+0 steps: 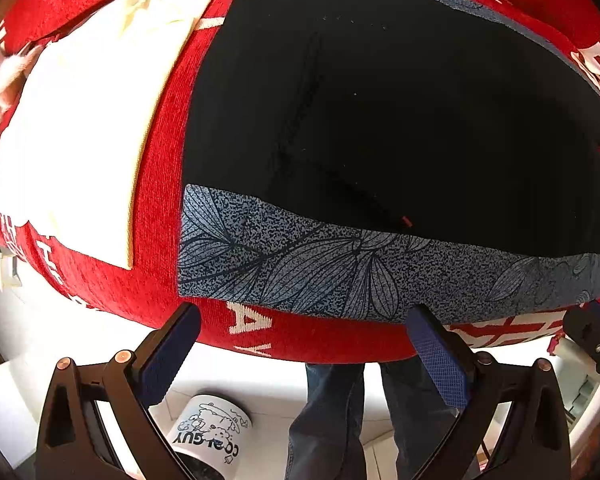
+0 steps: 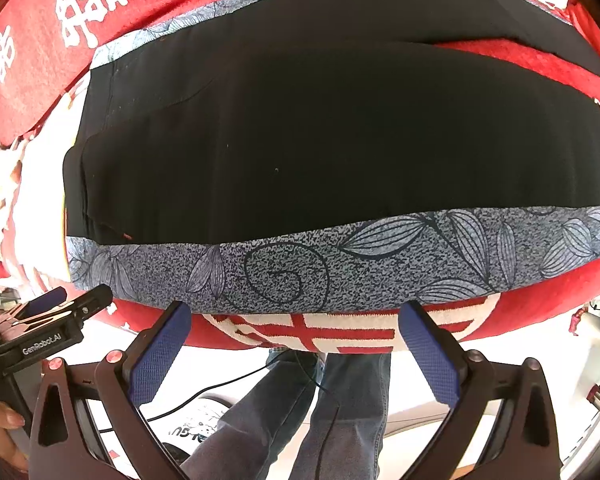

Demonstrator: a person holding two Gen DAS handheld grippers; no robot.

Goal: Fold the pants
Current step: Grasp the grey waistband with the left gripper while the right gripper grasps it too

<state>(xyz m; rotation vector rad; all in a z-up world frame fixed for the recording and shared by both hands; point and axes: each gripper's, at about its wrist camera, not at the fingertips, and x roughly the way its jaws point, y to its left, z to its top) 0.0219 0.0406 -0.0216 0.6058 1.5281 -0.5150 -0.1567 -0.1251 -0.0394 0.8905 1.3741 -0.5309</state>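
- Risk, as a judgement: the left gripper [image 1: 302,316] and right gripper [image 2: 294,314], both spread wide and empty, could pinch the grey leaf-print mat [image 1: 320,268] beneath instead of cloth
- The smooth black pants [image 2: 300,132] lie flat on that mat atop the red patterned tablecloth [image 1: 156,220]; legs already doubled

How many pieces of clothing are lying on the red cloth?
3: black pants in the middle, on top of a grey-blue leaf-printed garment whose edge shows along the near side, and a cream folded garment to their left. More could be hidden outside the view.
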